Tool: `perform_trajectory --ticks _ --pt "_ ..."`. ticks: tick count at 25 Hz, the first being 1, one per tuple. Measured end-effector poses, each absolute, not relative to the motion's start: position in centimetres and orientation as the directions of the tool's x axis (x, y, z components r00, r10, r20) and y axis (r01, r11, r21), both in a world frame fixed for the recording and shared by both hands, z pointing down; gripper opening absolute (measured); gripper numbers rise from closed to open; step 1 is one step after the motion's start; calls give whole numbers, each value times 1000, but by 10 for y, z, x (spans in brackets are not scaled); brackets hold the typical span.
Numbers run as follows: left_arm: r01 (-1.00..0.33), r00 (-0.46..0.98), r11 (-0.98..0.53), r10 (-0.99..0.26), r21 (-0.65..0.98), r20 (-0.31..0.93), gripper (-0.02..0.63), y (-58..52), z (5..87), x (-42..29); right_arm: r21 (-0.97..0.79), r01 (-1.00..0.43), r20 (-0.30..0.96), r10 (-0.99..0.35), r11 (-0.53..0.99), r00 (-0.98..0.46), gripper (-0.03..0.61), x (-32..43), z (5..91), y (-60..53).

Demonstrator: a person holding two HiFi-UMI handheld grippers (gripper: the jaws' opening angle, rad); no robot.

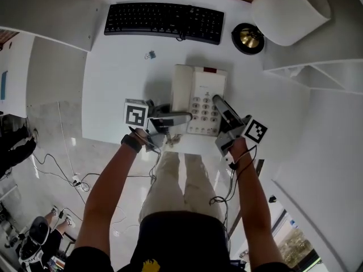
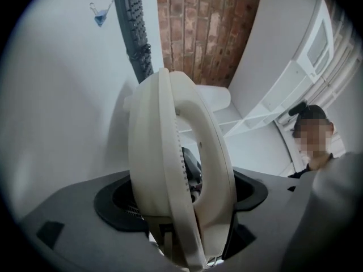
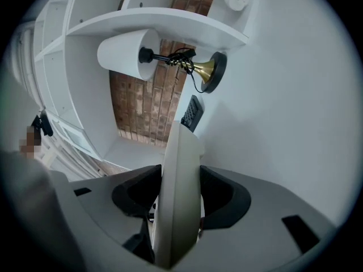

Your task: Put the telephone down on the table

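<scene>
A cream push-button telephone point(image 1: 198, 98) with its handset on the left side hangs low over the white table point(image 1: 113, 89), near the front edge. Whether its base touches the top I cannot tell. My left gripper point(image 1: 184, 117) comes in from the left and is shut on the handset side. My right gripper point(image 1: 218, 102) reaches in from the lower right and is shut on the keypad side. In the left gripper view the telephone point(image 2: 164, 169) stands edge-on between the dark pads. The right gripper view shows the telephone's point(image 3: 180, 191) edge pinched the same way.
A black keyboard point(image 1: 164, 20) lies at the table's back, with a small binder clip point(image 1: 150, 54) in front of it. A lamp with a brass base point(image 1: 248, 37) and white shade point(image 1: 292, 10) stands back right. White shelves flank the table. A person point(image 2: 312, 140) sits off to one side.
</scene>
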State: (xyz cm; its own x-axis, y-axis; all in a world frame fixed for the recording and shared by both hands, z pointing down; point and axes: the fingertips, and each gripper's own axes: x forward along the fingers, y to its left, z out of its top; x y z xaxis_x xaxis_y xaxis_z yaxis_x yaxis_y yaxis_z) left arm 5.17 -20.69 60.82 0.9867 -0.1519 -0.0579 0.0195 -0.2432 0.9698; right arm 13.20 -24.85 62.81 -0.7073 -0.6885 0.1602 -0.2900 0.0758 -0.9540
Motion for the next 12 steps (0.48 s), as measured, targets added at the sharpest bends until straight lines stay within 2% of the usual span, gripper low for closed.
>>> perform_trajectory --ticks 4,12 --pt "61 982 -127 -172 990 -83 413 -210 621 53 -966 -258 182 -693 7 -698 206 133 647 -248" --pt "40 985 -111 -163 993 -58 408 -208 620 55 -967 -254 187 -686 -4 -703 207 133 646 -251"
